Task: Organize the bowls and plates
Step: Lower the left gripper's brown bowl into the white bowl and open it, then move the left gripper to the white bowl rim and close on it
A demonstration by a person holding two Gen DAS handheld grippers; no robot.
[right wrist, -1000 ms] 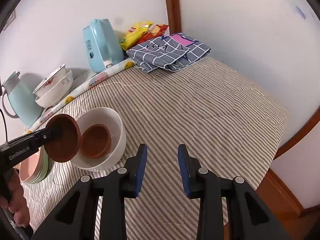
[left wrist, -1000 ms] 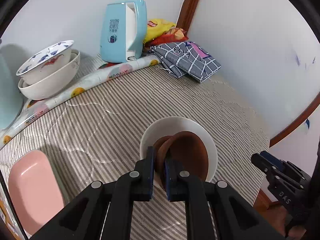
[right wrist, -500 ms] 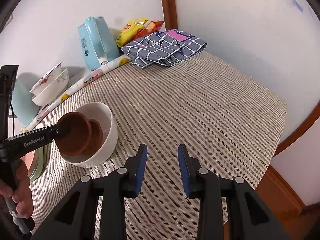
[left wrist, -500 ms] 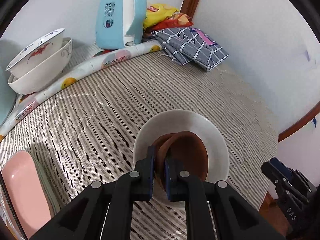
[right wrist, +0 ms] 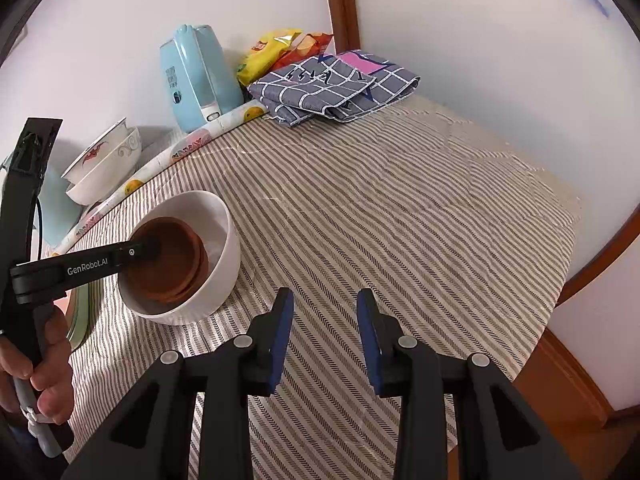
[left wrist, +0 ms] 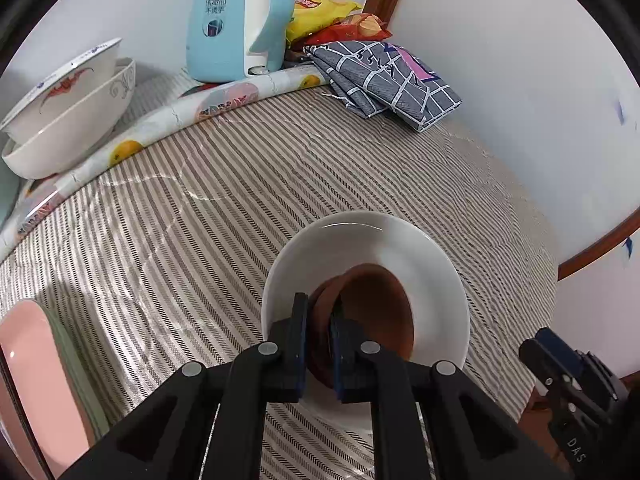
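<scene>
Lowered since the earlier frame: brown bowl (left wrist: 376,312), a second ago tilted above the rim of the white bowl (left wrist: 436,264), now sitting inside it, nested on a second brown bowl (right wrist: 197,265) whose edge is showing beneath.

- Left gripper (left wrist: 319,344): jaws are clamping the near rim of the brown bowl, one blue pad on either side of its wall. In the right wrist view it is reaching in from the left edge of the frame, with a hand (right wrist: 44,372) wrapping its handle at lower left.
- Right gripper (right wrist: 324,336): jaws are standing apart with nothing between them, hovering over the striped cloth (right wrist: 400,220) at bottom centre, just right of the white bowl.
- White bowl: resting on the striped cloth, lower centre of the left wrist view, left of centre in the right wrist view.
- Stacked patterned bowls (left wrist: 68,120): two, sitting at upper left, beyond a fruit-print rolled mat (left wrist: 200,108).
- Pink plate (left wrist: 28,380): lying at the lower left edge on a green plate (right wrist: 82,312).
- Blue kettle (left wrist: 236,20): standing at top centre against the wall.
- Snack bags (left wrist: 328,12): lying behind a folded checked cloth (left wrist: 392,80), upper right.
</scene>
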